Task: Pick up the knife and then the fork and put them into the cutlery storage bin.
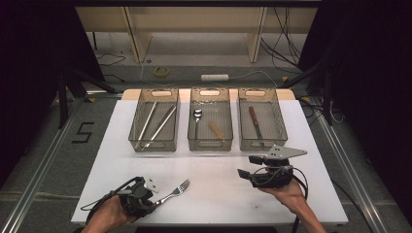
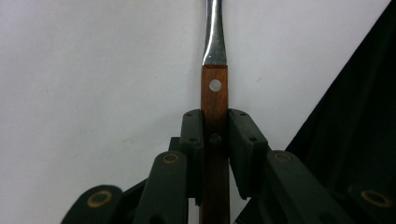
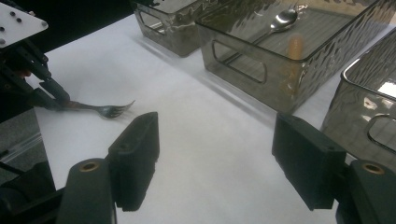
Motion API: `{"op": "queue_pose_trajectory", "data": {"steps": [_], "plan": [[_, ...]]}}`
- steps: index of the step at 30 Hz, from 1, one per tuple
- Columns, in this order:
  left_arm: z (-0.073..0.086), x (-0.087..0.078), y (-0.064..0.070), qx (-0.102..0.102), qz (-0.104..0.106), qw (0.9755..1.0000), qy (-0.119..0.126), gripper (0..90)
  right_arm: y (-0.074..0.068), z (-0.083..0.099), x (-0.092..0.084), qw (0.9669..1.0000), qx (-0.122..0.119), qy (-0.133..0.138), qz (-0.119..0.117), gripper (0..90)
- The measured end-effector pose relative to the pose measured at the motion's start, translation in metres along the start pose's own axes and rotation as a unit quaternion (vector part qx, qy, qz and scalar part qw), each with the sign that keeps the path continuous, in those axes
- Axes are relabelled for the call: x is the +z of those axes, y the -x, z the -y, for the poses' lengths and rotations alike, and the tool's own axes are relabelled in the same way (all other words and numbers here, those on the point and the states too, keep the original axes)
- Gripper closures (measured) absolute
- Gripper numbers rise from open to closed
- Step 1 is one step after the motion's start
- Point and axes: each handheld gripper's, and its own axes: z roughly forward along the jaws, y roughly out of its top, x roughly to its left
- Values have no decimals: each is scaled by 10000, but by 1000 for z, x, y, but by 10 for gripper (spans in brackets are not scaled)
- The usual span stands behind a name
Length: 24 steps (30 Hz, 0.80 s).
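The left gripper [image 2: 215, 140] has its jaws clamped on the wooden-handled steel fork [image 1: 176, 190] near the desk's front edge; sorting it into 1 of 3 clear bins [image 1: 210, 144] remains. The right gripper [image 3: 219, 163] idles with jaws wide.

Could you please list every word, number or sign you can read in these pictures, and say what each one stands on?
"5": black tape figure on the grey floor, left of the white table.
No readable print on the three bins, the fork or either gripper.
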Motion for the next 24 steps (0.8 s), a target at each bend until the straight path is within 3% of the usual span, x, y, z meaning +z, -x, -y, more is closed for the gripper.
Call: {"op": "queue_pose_trajectory", "data": {"steps": [4,9,15,24], "plan": [[-5,-4,1,96,101,9998,157,761,-4,-1,1,9999,-98,13,-77,322],[-22,-6,7,247,338,9987,306,760,-21,-8,5,9989,-385,66,-271,304],[-44,-3,16,526,496,9971,241,761,-45,-11,16,9951,-805,-48,-567,278],[-74,3,20,756,772,9940,192,761,-67,-8,33,9880,-1354,-386,-634,258]]}}
